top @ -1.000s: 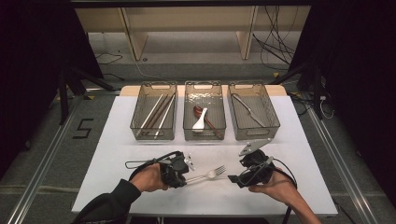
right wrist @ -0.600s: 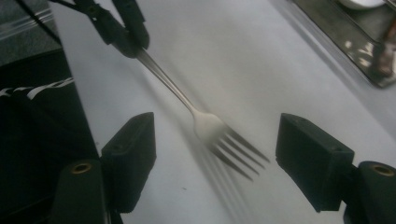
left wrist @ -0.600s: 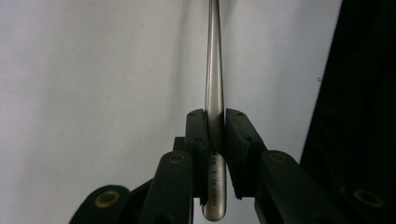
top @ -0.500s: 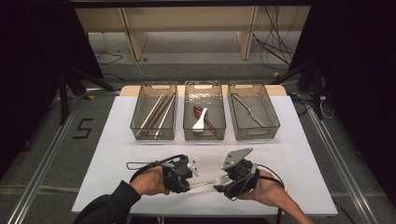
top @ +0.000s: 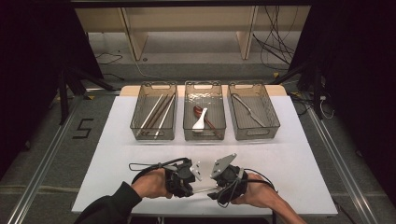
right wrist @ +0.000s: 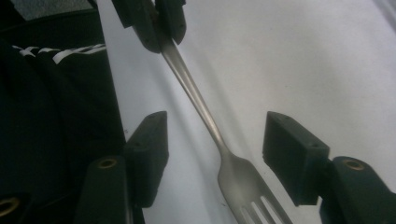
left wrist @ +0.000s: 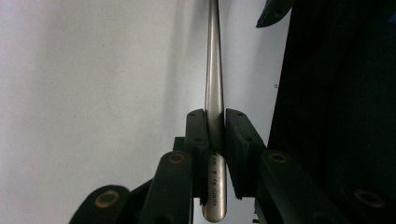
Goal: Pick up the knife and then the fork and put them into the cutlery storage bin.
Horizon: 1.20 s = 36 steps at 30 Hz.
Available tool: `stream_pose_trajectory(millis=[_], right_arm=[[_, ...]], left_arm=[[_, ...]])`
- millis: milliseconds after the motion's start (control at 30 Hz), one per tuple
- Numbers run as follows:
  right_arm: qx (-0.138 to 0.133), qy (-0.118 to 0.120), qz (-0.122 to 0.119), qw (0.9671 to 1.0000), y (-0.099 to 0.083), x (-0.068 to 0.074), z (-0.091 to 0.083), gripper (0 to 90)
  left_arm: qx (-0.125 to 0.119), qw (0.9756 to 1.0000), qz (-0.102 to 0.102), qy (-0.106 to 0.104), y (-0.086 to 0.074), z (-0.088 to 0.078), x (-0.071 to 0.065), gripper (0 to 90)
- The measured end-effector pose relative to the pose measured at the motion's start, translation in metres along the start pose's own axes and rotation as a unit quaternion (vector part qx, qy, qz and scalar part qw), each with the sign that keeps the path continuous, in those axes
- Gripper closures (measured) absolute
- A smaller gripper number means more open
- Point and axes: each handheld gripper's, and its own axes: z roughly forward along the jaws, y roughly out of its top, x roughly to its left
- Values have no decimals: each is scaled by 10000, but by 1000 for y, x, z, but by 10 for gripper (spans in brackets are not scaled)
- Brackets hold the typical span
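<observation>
A metal fork is held level just above the white table near its front edge. My left gripper is shut on the end of the fork's handle. In the high view it faces my right gripper, with the thin fork shaft bridging the two. My right gripper straddles the fork's neck just behind the tines. Its jaws have just been closing, but both pads still stand clear of the metal. The left gripper's fingertips show at the top of the right gripper view.
Three clear bins stand in a row at the back of the table. The left bin holds chopsticks, the middle bin holds a white and a dark spoon, and the right bin holds a metal utensil. A dark sleeve enters at bottom left.
My right gripper has slid left along the table to the fork's head, so the fork now lies between its jaws, which look narrower. The left gripper kept its hold and hardly moved.
</observation>
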Motion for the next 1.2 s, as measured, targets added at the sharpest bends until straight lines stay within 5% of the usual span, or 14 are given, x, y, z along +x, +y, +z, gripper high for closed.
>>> stream_pose_trajectory(millis=[833, 1200], right_arm=[[227, 298, -381, 9986, -3, 5, 9, 764], [288, 501, -874, 9945, -6, 11, 11, 838]], left_arm=[[-41, 9996, 216, -198, 3, -3, -8, 793], [-89, 9988, 351, -323, 4, -3, -10, 790]])
